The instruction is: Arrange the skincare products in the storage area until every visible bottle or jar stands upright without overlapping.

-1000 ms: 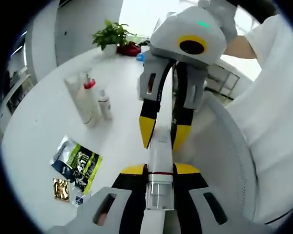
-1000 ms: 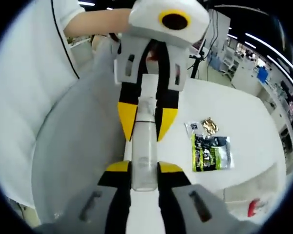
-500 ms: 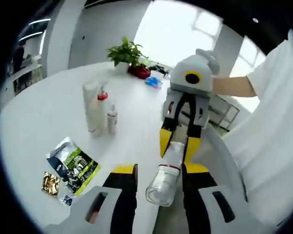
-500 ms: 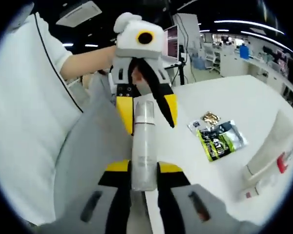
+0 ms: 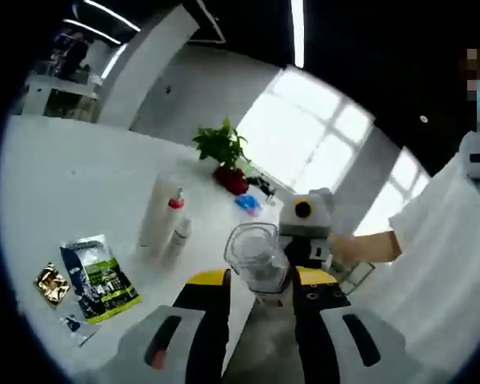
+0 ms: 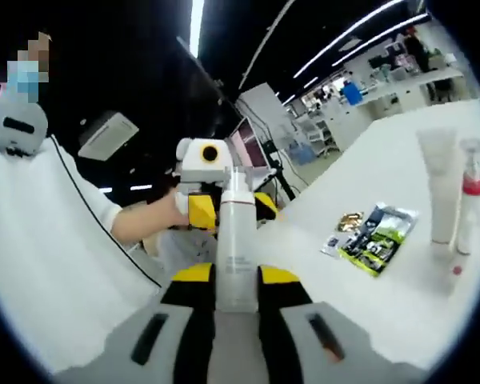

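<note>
My right gripper (image 6: 237,276) is shut on a white spray bottle (image 6: 237,240) that points away from its camera, bare nozzle at the far end. My left gripper (image 5: 260,278) is shut on that bottle's clear cap (image 5: 254,254), held apart from the bottle. In the right gripper view the left gripper's yellow fingers (image 6: 200,210) show behind the bottle. On the white table (image 5: 80,176) stand a white tube (image 5: 156,212), a red-topped pump bottle (image 5: 174,210) and a small white bottle (image 5: 180,236), all upright and close together.
A green-and-black sachet (image 5: 96,276) and a gold packet (image 5: 50,282) lie flat on the table near its front. A potted plant (image 5: 224,148) and a blue item (image 5: 248,204) sit farther back. A person's white sleeve (image 6: 56,264) is close by.
The two grippers have drawn apart: the clear cap came off the bottle with the left gripper, the bottle stayed in the right. Both views have tilted upward.
</note>
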The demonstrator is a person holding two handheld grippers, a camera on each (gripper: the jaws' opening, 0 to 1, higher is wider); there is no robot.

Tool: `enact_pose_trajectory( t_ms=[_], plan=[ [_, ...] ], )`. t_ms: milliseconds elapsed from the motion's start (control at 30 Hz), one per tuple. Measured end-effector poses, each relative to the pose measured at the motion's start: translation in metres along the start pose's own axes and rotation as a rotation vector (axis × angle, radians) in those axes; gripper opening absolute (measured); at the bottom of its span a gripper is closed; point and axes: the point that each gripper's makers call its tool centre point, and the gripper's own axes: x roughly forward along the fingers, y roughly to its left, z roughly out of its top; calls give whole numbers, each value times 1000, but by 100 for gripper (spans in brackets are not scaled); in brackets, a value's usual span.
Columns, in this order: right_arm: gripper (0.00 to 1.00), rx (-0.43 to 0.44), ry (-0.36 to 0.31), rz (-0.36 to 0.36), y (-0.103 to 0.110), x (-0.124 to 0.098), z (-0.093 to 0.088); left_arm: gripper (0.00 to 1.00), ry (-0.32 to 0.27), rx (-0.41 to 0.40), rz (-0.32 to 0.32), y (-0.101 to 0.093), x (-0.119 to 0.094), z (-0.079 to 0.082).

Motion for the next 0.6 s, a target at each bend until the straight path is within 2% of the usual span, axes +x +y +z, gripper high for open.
enact_pose_trajectory(
  t_ms=[67, 167, 300, 400, 467, 500, 533, 600],
  plan=[
    [19, 43, -54, 2, 3, 1, 7, 25, -23, 2, -13, -4, 0, 4],
    [19, 105, -170, 6, 7, 1, 21, 19, -90, -20, -56, -15, 1, 16],
    [19, 168, -257, 18, 11, 3, 29, 19, -145, -66, -51, -15, 2, 28],
    [19, 199, -277, 17, 12, 5, 31, 18, -160, -103, -44, -14, 3, 32],
    [20, 200, -282, -10, 8, 6, 30, 18, -161, -132, -12, -9, 4, 32],
    [20, 193, -273, -34, 5, 7, 28, 18, -156, -144, 8, -6, 4, 30],
    [20, 170, -250, -94, -3, 7, 24, 18, -147, -158, 52, 1, 5, 28],
    [21, 153, -208, -158, -8, 9, 20, 18, -133, -154, 89, 6, 5, 24]
  ],
)
